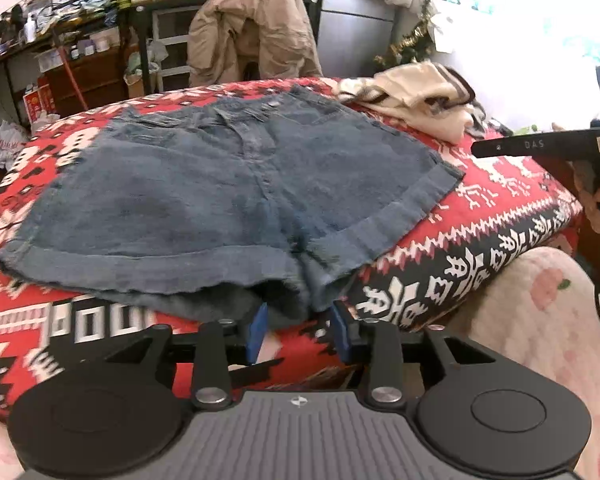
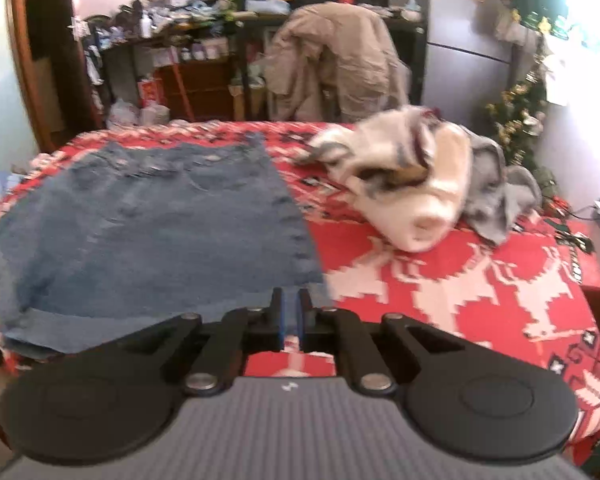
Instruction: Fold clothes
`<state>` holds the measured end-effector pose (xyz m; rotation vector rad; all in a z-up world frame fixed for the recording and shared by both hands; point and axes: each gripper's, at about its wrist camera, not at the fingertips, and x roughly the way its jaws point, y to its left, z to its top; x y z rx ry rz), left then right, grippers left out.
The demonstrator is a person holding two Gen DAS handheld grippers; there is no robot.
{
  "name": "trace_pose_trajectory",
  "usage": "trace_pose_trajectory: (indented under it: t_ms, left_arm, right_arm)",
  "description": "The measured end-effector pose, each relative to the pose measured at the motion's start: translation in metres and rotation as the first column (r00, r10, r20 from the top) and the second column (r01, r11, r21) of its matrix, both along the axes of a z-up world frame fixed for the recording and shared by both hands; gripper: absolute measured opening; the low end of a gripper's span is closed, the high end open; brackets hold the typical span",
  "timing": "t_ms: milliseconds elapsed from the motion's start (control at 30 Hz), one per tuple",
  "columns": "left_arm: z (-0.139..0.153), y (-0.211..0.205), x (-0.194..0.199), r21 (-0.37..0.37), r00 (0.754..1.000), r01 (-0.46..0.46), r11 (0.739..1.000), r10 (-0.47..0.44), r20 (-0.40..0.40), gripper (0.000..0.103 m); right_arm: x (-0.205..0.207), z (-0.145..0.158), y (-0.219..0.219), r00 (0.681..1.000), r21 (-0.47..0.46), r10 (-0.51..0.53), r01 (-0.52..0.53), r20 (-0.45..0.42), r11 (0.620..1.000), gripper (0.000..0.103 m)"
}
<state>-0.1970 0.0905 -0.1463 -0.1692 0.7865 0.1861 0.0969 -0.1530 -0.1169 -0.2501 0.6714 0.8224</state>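
Denim shorts [image 1: 228,184] lie flat on the red patterned bed cover [image 1: 500,216]; left gripper [image 1: 298,332] has its fingers released around the crotch hem, right gripper [image 2: 290,316] looks nearly clenched at the leg cuff, grasp uncertain; thick cuff may slip out, dragging the shorts askew toward the sweater pile [image 2: 412,184]

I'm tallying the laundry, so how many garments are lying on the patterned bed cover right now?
3 that I can see: denim shorts spread flat on the left, a cream striped garment bunched at the far right, and a grey garment beside it. More could be hidden in that pile.
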Motion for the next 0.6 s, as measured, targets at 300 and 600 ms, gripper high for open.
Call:
trace_pose_trajectory:
  t_ms: [300,600]
  left_arm:
    - [0.036,0.110,-0.031,0.113,0.985,-0.165,0.980,0.158,0.070,0.044]
    - [0.013,0.227,-0.002,0.007,0.950,-0.307,0.952,0.306,-0.063,0.044]
  right_arm:
    - [-0.063,0.033,0.062,0.989,0.053,0.146,-0.146,0.009,0.988,0.017]
    - [-0.031,0.069,0.189,0.938,0.029,0.345,-0.346,0.033,0.938,0.019]
